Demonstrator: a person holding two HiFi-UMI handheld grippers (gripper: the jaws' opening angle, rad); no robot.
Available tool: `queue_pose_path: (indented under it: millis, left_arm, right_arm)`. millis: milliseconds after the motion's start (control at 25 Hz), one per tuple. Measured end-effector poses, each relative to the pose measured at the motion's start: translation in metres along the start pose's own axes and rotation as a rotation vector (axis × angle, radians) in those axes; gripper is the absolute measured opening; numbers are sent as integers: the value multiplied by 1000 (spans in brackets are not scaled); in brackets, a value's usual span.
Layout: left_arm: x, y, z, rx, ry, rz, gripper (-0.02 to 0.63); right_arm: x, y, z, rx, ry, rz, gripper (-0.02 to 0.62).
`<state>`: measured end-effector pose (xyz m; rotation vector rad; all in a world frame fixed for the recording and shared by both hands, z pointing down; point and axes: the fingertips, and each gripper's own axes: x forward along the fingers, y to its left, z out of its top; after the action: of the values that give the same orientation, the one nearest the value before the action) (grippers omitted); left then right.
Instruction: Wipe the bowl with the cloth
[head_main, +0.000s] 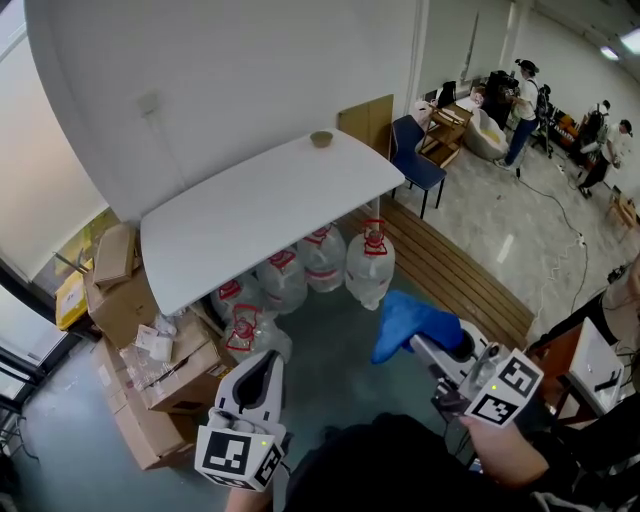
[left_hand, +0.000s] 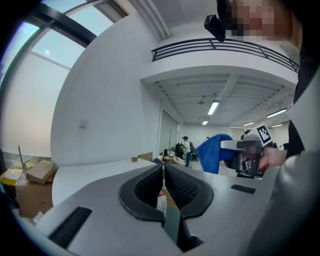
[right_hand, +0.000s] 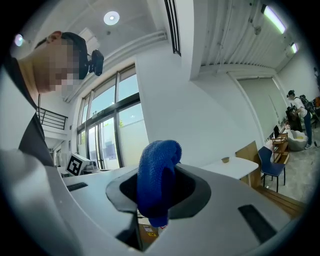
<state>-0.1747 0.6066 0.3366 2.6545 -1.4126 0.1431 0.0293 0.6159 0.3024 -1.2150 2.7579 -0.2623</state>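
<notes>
"Where is the bowl (head_main: 321, 139) sitting?"

"It's sitting at the far end of the white table (head_main: 250, 210), well apart from both grippers."

"And the cloth (head_main: 410, 325)?"

"The right gripper (head_main: 425, 345) is clamping it, and the blue cloth is hanging from its jaws on the near side of the table. The left gripper (head_main: 262, 365) is hovering there too, its jaws pressing together on nothing."

"What's crowding the table?"

"Water jugs (head_main: 325, 258) are standing under it, cardboard boxes (head_main: 130, 300) are piling up at its left end, and a wooden bench (head_main: 440, 270) is running along its right. A blue chair (head_main: 412, 150) is standing just past the table's far corner."
</notes>
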Motion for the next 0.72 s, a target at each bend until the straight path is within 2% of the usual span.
queue_pose_path:
  millis: [360,720]
  left_arm:
    - [-1,16,-13,-30,17,-15,25]
    - [40,43,-14,-36,33,18,25]
  right_arm:
    - [12,5,-15,47,27,-4,77]
    - [50,-34,-16,66,28,26,77]
